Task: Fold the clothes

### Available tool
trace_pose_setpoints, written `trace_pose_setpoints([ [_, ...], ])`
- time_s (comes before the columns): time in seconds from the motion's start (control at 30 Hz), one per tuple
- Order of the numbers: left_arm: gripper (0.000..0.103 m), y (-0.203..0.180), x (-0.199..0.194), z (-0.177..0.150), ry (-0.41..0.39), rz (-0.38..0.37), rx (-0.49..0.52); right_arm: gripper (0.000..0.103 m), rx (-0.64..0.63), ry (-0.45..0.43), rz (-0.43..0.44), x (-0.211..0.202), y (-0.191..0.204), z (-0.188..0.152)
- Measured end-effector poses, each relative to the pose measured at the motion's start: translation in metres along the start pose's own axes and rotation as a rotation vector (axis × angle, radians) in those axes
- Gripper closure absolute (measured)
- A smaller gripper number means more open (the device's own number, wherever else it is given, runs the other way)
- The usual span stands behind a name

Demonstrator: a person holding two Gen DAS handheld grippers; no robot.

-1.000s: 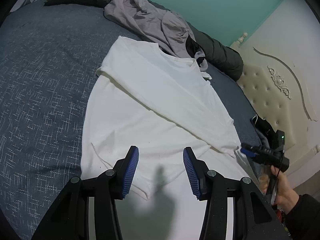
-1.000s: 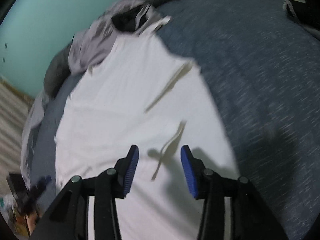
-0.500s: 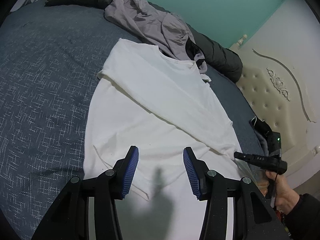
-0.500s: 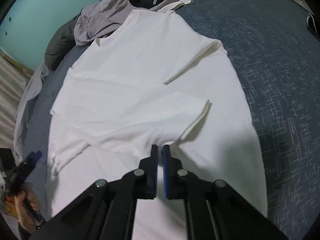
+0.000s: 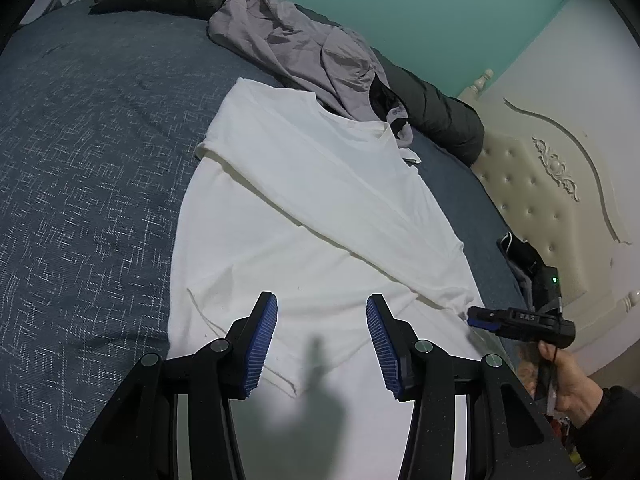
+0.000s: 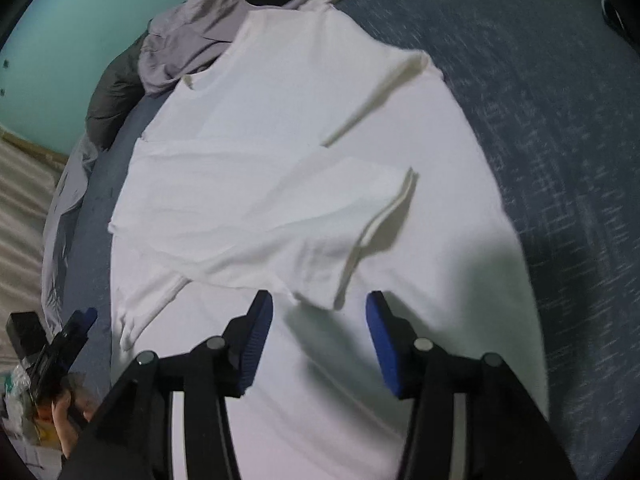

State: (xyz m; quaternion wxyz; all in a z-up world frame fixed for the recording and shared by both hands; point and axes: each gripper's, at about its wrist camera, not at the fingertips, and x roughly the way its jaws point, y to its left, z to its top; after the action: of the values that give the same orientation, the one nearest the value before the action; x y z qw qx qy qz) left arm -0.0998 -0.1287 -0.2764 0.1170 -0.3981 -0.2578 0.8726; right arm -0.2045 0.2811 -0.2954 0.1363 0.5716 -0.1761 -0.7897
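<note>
White cotton-like fabric, the T-shirt (image 5: pixel 304 216), lay spread flat on the dark blue flecked bedspread (image 5: pixel 88 168), its collar toward the far edge of the bed and its hem nearest the cameras. One side panel with its sleeve (image 6: pixel 304 216) was folded inward across the chest, forming a diagonal crease in the left wrist view. The left gripper (image 5: pixel 322 344) hovered over the near hem with its blue-padded jaws about half apart and nothing between them. The right gripper (image 6: pixel 320 340) was held above the shirt just near the folded sleeve's cuff; its jaws were opening, roughly half apart, with no fabric pinched between the pads. A hand (image 5: pixel 572 380) in a dark sleeve carried the right gripper at the shirt's right edge. Beyond the collar lay a crumpled grey garment (image 5: pixel 288 44) and a dark puffer jacket (image 5: pixel 432 112). A cream tufted headboard (image 5: pixel 540 184) stood at far right against a teal wall (image 5: pixel 420 8).
</note>
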Motion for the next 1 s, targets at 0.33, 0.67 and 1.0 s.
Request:
trace_pose_setpoints([
  [0.33, 0.052, 0.002, 0.0, 0.0, 0.002, 0.001, -0.004, 0.098, -0.063, -0.026, -0.046, -0.009, 0.004, 0.001],
  [0.67, 0.052, 0.004, -0.004, 0.001, -0.007, 0.001, -0.008, 0.098, -0.044, 0.089, 0.021, -0.032, 0.012, -0.02],
  [1.0, 0.052, 0.005, -0.006, 0.0, -0.008, 0.001, -0.013, 0.097, -0.046, 0.102, 0.028, -0.015, 0.01, -0.05],
])
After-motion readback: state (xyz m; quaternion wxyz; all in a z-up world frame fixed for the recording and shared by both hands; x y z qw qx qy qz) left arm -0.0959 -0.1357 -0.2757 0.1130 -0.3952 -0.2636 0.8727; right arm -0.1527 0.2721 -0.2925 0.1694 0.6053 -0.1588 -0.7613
